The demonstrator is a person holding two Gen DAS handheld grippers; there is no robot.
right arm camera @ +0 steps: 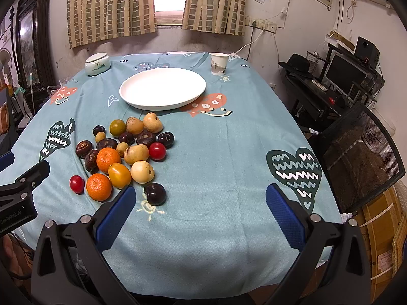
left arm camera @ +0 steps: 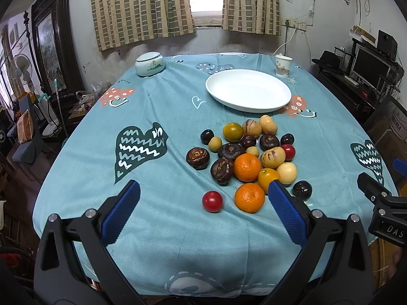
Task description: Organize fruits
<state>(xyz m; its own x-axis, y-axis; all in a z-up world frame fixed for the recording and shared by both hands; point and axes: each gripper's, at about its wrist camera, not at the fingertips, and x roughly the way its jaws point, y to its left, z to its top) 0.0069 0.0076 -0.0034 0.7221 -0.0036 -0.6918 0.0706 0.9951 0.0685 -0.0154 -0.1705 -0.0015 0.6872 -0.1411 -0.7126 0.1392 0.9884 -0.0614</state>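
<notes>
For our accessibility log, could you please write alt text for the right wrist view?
A pile of small fruits lies on a teal tablecloth, left of the open right hand-held gripper, with an empty white plate beyond it. A paper cup and lidded ceramic jar stand at the far edge.

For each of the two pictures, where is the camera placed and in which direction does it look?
Left wrist: on the left gripper, open, facing the fruit pile straight ahead; the right gripper's black frame shows at the right edge.
Right wrist: on the right gripper, open, facing bare tablecloth; fruit lies left, the left gripper's frame at the left edge.
Both share the white plate, paper cup, lidded jar, curtained window.
</notes>
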